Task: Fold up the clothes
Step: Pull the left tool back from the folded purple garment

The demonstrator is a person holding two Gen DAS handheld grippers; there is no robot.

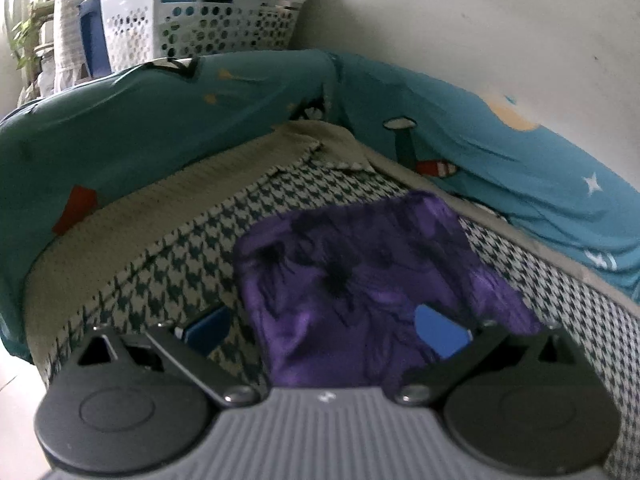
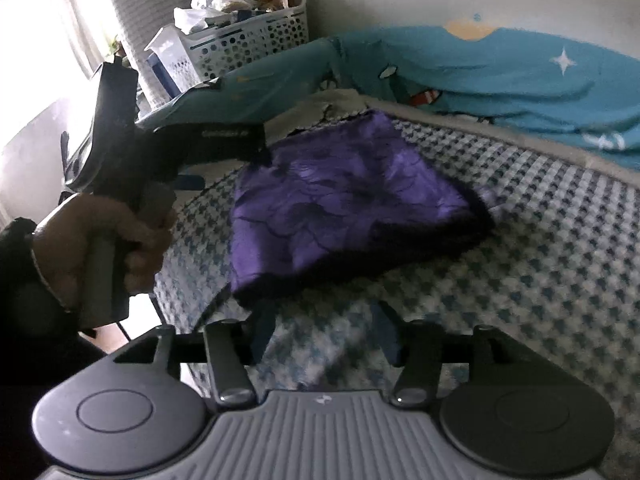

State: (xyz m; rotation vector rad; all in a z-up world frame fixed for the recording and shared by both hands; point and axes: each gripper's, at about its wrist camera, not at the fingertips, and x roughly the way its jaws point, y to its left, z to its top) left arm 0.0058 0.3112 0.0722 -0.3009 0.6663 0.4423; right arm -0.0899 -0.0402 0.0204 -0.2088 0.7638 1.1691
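A purple garment with a dark floral print (image 1: 360, 272) lies folded into a rough square on the houndstooth cover (image 1: 168, 280). My left gripper (image 1: 324, 330) hovers over the garment's near edge with its jaws wide apart. One blue pad is over the cover and the other over the cloth, neither pressing on it. In the right wrist view the garment (image 2: 344, 200) lies just beyond my right gripper (image 2: 325, 332). That gripper stands open over the cover (image 2: 540, 260) with nothing between its fingers. A person's hand (image 2: 100, 240) grips the left gripper's handle at the left.
A teal printed sheet (image 1: 120, 140) is bunched along the far side against a pale wall (image 1: 480, 20). A beige knit blanket (image 1: 200, 184) lies under the cover's far edge. White perforated laundry baskets (image 1: 224, 20) full of items stand at the back left.
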